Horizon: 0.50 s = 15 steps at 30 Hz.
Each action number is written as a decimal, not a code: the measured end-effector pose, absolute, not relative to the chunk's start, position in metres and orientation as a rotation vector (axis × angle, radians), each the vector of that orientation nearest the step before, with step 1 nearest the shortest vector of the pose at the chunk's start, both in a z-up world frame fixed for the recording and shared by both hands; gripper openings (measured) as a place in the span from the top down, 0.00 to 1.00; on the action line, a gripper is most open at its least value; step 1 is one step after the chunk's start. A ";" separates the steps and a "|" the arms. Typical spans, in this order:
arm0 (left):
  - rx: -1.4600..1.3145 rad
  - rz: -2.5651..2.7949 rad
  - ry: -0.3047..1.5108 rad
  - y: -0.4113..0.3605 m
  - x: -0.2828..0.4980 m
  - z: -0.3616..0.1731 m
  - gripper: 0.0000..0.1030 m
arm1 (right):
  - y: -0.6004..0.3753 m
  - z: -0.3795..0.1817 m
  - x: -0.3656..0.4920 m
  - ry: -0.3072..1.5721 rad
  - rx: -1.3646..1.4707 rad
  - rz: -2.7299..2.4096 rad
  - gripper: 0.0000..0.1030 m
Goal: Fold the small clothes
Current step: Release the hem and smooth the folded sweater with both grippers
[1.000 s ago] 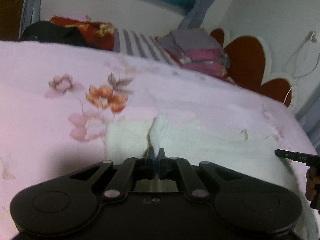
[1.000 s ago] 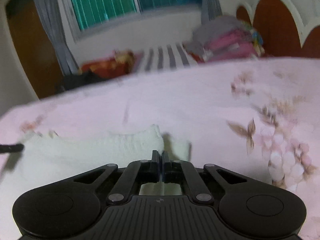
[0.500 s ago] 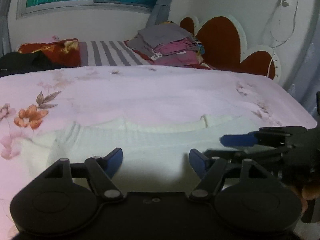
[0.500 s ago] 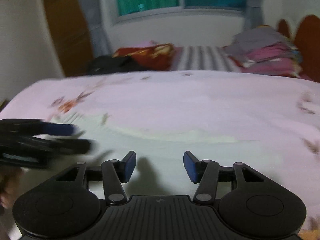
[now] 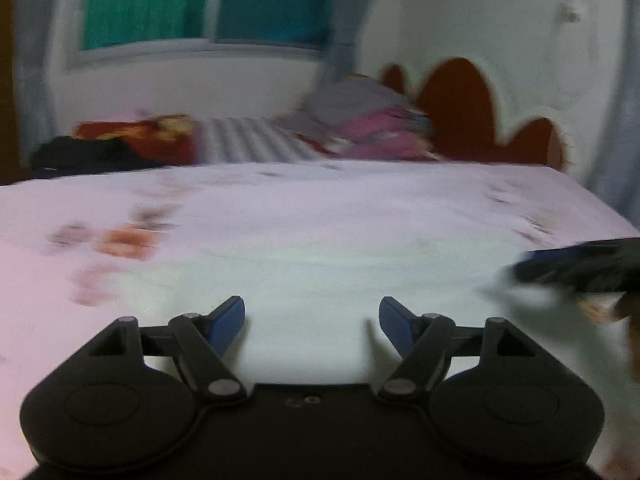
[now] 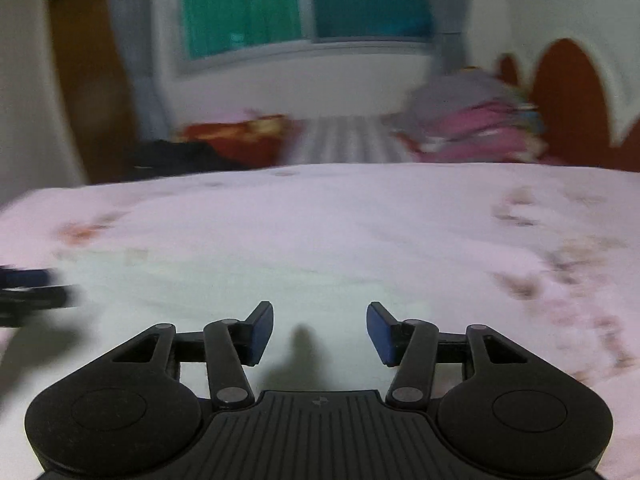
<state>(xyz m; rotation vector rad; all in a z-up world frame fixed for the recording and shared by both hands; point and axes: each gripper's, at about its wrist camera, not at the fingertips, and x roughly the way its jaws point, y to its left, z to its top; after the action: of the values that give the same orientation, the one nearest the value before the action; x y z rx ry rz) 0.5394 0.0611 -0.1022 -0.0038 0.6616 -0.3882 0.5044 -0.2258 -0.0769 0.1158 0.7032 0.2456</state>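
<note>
Pink floral bedsheet (image 5: 320,200) covers the whole bed, pretty blurry though. Along its far edge there's a dark heap (image 5: 88,154) at the left corner, a red patterned cushion (image 5: 152,136) beside it, then a striped pillow (image 5: 256,140) and a stack of grey and pink folded clothes (image 5: 368,124) toward the right. Behind all that you've got a teal window (image 6: 304,0) and a red scalloped headboard (image 5: 472,112) at the right.

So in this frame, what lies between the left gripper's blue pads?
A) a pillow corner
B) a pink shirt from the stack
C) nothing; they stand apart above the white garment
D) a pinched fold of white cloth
C: the left gripper stands open, with the white garment flat on the bed beneath.
</note>
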 end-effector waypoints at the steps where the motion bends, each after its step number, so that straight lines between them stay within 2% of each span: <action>1: 0.019 -0.411 0.675 0.050 0.536 -0.106 0.29 | -0.210 -0.078 0.498 0.715 0.088 0.304 0.49; 4: 0.077 -0.434 0.741 0.030 0.532 -0.123 0.30 | -0.174 -0.091 0.482 0.765 0.010 0.397 0.49; 7: 0.072 -0.415 0.733 0.044 0.526 -0.123 0.30 | -0.175 -0.106 0.475 0.781 -0.047 0.362 0.49; 12: -0.046 -0.404 0.726 0.055 0.509 -0.104 0.31 | -0.206 -0.096 0.463 0.805 -0.002 0.251 0.49; 15: -0.008 -0.408 0.778 0.033 0.508 -0.118 0.32 | -0.192 -0.089 0.455 0.787 0.037 0.334 0.49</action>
<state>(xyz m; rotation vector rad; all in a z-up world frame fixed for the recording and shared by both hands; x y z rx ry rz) 0.5077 0.0335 -0.1179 -0.0080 0.7779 -0.4081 0.4552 -0.1924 -0.0891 0.0365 0.7869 0.3343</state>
